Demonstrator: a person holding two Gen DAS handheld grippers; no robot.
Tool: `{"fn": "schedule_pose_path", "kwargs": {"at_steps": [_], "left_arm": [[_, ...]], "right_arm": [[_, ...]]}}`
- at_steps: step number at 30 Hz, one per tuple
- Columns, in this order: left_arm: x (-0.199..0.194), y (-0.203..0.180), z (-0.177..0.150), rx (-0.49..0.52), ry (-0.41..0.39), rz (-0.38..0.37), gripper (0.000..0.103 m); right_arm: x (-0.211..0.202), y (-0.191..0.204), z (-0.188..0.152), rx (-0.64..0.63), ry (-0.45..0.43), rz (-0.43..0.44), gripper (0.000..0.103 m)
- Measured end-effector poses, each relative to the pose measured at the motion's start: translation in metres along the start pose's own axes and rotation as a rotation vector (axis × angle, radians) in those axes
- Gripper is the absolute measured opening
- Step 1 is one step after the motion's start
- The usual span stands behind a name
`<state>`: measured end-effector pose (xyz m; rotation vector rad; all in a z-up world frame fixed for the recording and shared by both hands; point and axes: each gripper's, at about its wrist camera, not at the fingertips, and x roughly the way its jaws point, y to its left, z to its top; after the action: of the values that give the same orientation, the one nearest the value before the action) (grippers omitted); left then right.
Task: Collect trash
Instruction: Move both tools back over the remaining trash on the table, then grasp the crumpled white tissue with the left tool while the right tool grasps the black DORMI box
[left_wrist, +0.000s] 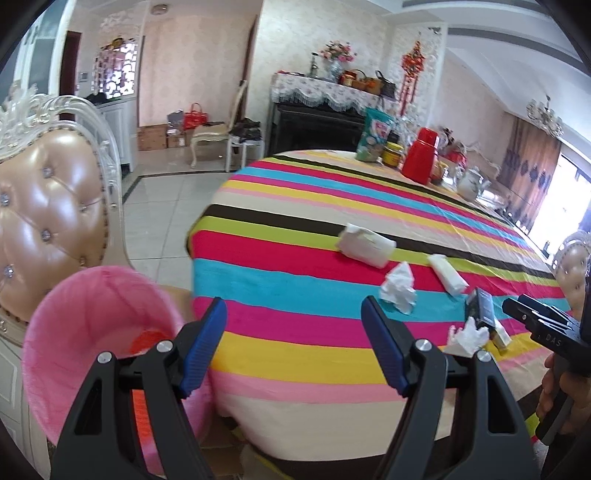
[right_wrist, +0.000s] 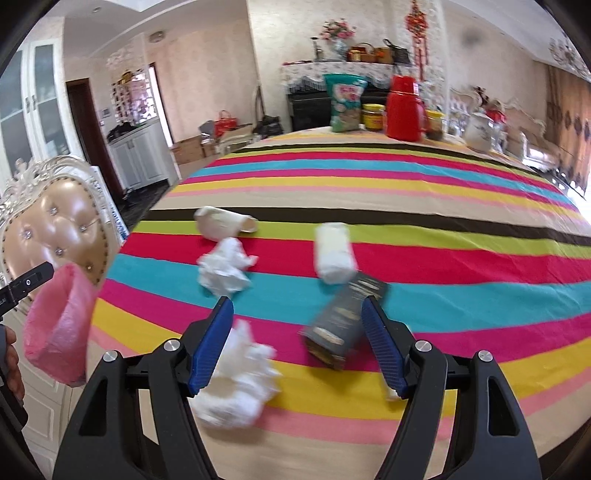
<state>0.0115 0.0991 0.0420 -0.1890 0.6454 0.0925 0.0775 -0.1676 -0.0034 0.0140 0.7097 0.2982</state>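
A pink-lined trash bin (left_wrist: 99, 332) sits low at the left beside the striped table (left_wrist: 295, 258); it also shows in the right wrist view (right_wrist: 59, 325). My left gripper (left_wrist: 293, 345) is open and empty, over the table's near-left edge next to the bin. My right gripper (right_wrist: 297, 343) is open above the table, with a crumpled white tissue (right_wrist: 240, 380) and a dark carton (right_wrist: 343, 325) between its fingers. Farther on lie another crumpled tissue (right_wrist: 223, 267), a white paper roll (right_wrist: 334, 253) and a tipped paper cup (right_wrist: 221, 223).
A padded chair (left_wrist: 48, 221) stands left of the bin. At the table's far end stand a red thermos (right_wrist: 404, 109), a snack bag (right_wrist: 345, 103), jars and a white teapot (right_wrist: 480, 131). Tiled floor lies to the left.
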Motion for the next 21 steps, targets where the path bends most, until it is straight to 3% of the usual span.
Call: {"fn": "schedule_pose_path", "kwargs": {"at_steps": [21], "left_arm": [[0.062,-0.149,-0.040,0.145,0.165,-0.222,0.072]], "right_arm": [[-0.022,-0.108,-0.025,0.126,0.004,-0.091,0.071]]}}
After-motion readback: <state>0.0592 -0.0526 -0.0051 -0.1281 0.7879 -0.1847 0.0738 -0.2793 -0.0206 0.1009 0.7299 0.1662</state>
